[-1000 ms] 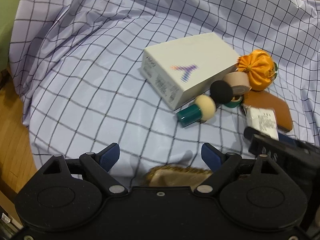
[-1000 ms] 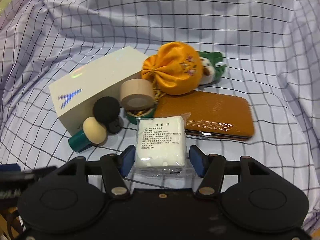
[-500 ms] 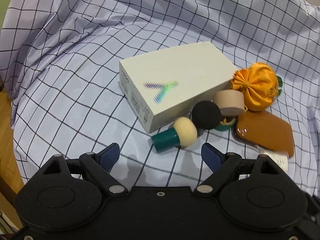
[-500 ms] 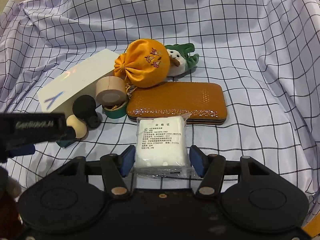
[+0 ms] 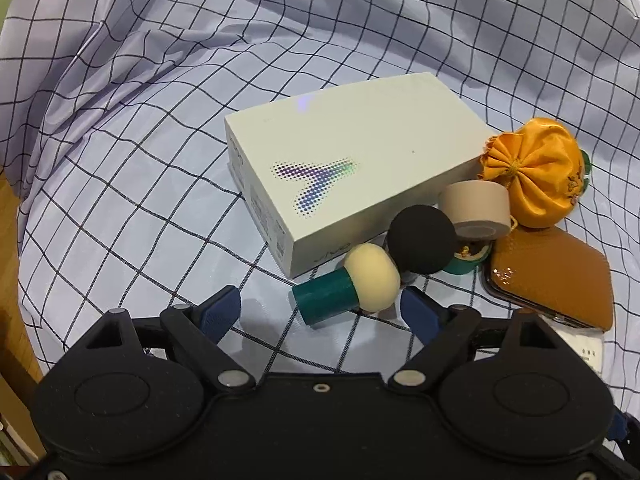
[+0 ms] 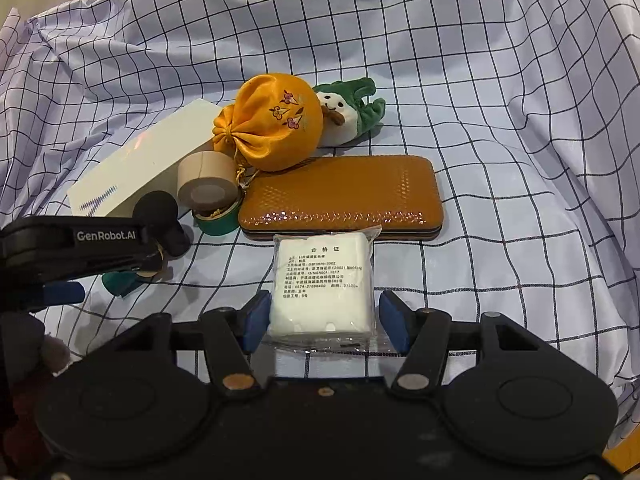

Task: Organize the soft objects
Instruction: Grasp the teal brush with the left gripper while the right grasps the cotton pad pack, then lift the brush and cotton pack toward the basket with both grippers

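On the checked cloth (image 5: 160, 160), a cream sponge puff with a green handle (image 5: 344, 288) lies just ahead of my left gripper (image 5: 320, 312). Its handle sits between the closing jaws, and the pads do not touch it. My right gripper (image 6: 326, 320) is shut on a white cotton packet in clear wrap (image 6: 322, 284), held off the cloth. Beyond it lie an orange drawstring pouch (image 6: 276, 128), a green and white plush (image 6: 348, 112) and a brown case (image 6: 340, 196).
A white box (image 5: 352, 184) stands behind the puff. A black sponge ball (image 5: 422, 240), a tan tape roll (image 5: 476, 208) and a green ring (image 5: 468, 264) crowd its right side. Wooden floor (image 5: 12, 240) shows past the cloth's left edge. A dark plush (image 6: 32, 360) sits at the lower left.
My left gripper has moved in on the puff, which now lies between its fingers. It has also come into the right wrist view. The packet stays in the right gripper.
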`<move>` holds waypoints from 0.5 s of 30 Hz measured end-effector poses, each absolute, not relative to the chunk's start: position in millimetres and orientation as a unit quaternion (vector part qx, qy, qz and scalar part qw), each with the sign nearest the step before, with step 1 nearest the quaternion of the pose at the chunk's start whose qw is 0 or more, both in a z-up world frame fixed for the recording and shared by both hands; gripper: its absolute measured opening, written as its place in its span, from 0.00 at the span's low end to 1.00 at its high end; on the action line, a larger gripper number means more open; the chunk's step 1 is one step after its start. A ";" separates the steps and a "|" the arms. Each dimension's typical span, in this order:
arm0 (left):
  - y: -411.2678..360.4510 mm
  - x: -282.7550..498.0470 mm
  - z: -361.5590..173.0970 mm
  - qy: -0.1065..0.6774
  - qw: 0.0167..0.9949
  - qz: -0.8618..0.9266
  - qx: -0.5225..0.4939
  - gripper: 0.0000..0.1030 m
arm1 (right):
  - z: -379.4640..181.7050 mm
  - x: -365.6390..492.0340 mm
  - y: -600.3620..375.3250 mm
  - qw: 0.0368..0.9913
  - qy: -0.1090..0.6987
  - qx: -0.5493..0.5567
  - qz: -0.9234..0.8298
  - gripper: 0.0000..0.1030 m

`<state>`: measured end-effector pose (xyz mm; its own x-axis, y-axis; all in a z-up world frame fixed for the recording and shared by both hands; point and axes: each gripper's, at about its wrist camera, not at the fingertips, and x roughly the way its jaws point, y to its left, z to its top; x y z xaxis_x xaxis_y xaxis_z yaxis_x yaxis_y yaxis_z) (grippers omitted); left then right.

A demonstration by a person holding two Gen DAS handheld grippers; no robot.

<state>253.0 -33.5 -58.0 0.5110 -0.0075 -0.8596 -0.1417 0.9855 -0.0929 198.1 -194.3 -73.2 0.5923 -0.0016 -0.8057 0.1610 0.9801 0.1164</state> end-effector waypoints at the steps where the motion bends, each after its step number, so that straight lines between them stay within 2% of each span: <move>1: -32.5 254.0 -58.5 0.493 0.866 0.040 -0.078 0.80 | -73.3 197.9 -193.9 0.888 0.449 0.089 -0.046 0.57; 7: -32.7 256.5 -57.4 0.491 0.866 0.041 -0.083 0.80 | -74.6 198.1 -192.3 0.887 0.451 0.086 -0.044 0.57; 8: -32.5 256.3 -57.6 0.491 0.866 0.039 -0.085 0.77 | -75.0 197.9 -192.1 0.887 0.452 0.086 -0.044 0.57; 10: -31.5 255.0 -57.3 0.490 0.866 0.018 -0.096 0.58 | -75.4 197.5 -191.4 0.886 0.453 0.084 -0.044 0.57; 11: -31.0 254.5 -56.5 0.489 0.866 0.007 -0.101 0.54 | -75.6 196.7 -191.2 0.886 0.454 0.084 -0.044 0.57; 15: -34.0 250.7 -55.4 0.485 0.870 -0.001 -0.090 0.52 | -75.5 195.4 -190.5 0.886 0.455 0.082 -0.045 0.57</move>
